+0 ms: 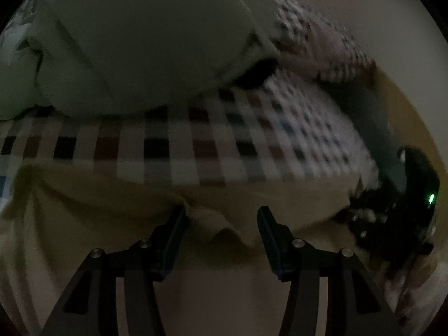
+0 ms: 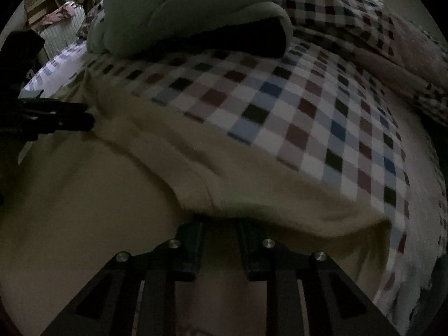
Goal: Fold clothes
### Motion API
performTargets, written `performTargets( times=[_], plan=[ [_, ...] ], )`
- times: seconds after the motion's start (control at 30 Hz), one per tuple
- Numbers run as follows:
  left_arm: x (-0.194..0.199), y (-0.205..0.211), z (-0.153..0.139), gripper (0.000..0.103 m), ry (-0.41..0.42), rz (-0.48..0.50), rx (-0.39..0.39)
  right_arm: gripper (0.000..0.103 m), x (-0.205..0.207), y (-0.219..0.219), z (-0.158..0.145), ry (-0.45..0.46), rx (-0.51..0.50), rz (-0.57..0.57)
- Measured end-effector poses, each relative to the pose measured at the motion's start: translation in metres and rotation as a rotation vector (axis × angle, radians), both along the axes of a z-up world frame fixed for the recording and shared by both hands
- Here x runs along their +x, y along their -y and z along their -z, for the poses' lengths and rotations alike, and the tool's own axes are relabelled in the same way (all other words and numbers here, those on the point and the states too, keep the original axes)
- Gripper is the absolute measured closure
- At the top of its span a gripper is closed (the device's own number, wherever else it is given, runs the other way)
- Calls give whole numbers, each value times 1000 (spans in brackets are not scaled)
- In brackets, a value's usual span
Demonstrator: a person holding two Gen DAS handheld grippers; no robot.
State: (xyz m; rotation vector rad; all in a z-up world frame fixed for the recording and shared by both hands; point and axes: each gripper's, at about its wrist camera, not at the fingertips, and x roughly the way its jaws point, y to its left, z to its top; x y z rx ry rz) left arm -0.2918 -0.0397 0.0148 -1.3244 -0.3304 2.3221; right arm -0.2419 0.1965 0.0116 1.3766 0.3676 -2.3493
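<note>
A cream-yellow garment [image 1: 112,207] lies on a checked bedsheet [image 1: 179,145] in dim light. In the left wrist view my left gripper [image 1: 221,215] is open, its fingers wide apart over the garment's far edge, with a fold of cloth between them. In the right wrist view the same garment [image 2: 84,201] fills the lower left. My right gripper [image 2: 219,222] has its fingers close together, with the garment's folded edge [image 2: 252,196] draped over the tips. The tips are hidden under the cloth. The left gripper [image 2: 81,117] shows at the left edge.
A green quilt [image 1: 145,42] is heaped at the back of the bed; it also shows in the right wrist view [image 2: 190,11]. A checked pillow [image 2: 364,19] lies at the back right. Boxes and a radiator [image 2: 61,28] stand beyond the bed's far left.
</note>
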Motion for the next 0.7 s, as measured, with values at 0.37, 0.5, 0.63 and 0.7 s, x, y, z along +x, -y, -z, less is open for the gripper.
performTargets(
  times=[0.37, 0.5, 0.63, 0.7],
  plan=[
    [-25, 28, -42, 48, -276, -295, 59, 80, -67, -11, -38, -149, -121, 233],
    [-28, 22, -33, 48, -218, -184, -40, 77, -61, -15, -46, -172, -151, 247],
    [-14, 19, -31, 47, -258, -26, -87, 60, -53, -18, -40, -130, -136, 170],
    [-2, 15, -32, 46, -315, 41, -136, 59, -59, -26, -32, -95, -153, 144]
  ],
)
